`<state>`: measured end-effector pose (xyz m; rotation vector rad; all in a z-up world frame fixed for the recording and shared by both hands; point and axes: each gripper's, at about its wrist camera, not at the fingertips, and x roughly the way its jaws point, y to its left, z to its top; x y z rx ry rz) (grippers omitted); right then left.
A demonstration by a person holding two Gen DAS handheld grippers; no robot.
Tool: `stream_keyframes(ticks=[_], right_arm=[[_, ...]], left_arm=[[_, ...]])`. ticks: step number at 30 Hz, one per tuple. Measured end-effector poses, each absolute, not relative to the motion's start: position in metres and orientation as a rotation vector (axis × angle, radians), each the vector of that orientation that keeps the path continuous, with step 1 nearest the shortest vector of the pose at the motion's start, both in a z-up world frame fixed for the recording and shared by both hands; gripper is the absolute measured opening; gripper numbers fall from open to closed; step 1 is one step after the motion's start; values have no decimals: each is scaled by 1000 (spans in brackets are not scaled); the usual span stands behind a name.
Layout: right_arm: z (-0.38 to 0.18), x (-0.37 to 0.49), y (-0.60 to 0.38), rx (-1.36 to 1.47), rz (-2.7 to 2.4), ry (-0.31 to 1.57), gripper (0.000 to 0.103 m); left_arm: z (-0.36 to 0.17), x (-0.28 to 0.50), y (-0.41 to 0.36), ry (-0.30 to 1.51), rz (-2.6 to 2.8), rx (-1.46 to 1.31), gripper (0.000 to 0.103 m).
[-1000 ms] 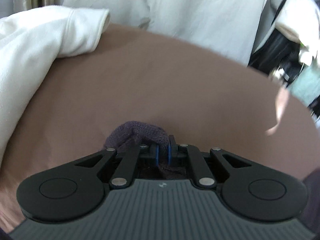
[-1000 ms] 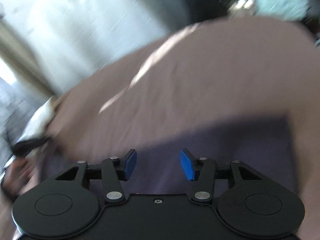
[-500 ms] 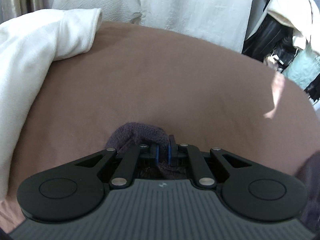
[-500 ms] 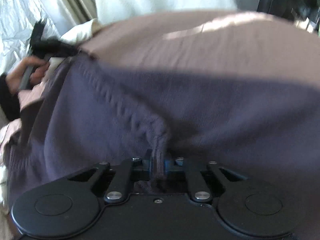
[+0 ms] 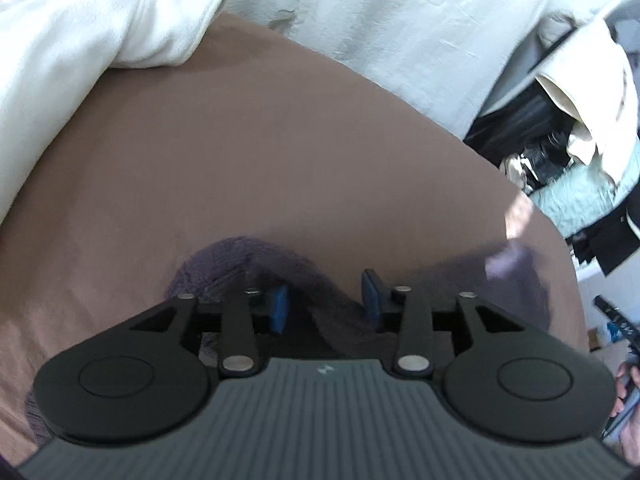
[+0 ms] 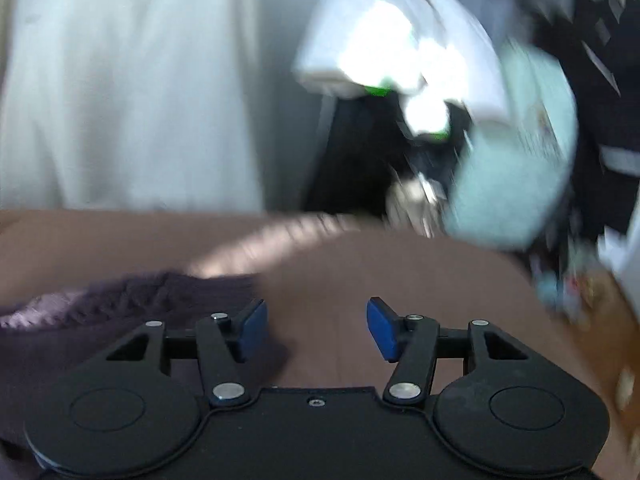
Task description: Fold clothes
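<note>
Daylit, fisheye-bent edges; left view mostly sharp; right view motion-blurred with blown-out white glare.

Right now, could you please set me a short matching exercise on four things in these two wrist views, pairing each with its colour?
Things:
1. knitted garment
2. bed cover
3. fleece blanket
4. pads of the right gripper

Colours:
A. blue
B. cream white
C. dark purple
D. brown

Pairs: 1-C, 2-D, 3-B, 4-A
</note>
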<state>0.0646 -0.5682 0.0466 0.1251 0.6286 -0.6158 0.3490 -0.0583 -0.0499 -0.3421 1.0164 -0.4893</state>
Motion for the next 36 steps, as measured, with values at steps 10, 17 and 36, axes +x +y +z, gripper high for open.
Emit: stream_keyframes(ticks=[10,17,36], right_arm=[[4,-40,-674,382,-709,790,69],[-24,-41,-688,602,-542,769,90],[63,-30,-604,-80,-775,501,21]], left_arm=[[-48,348,-24,940,-562,-122,71],[-69,358,-25,1080,-655,-284,72],[-32,317,6,746,-289,-110,0]])
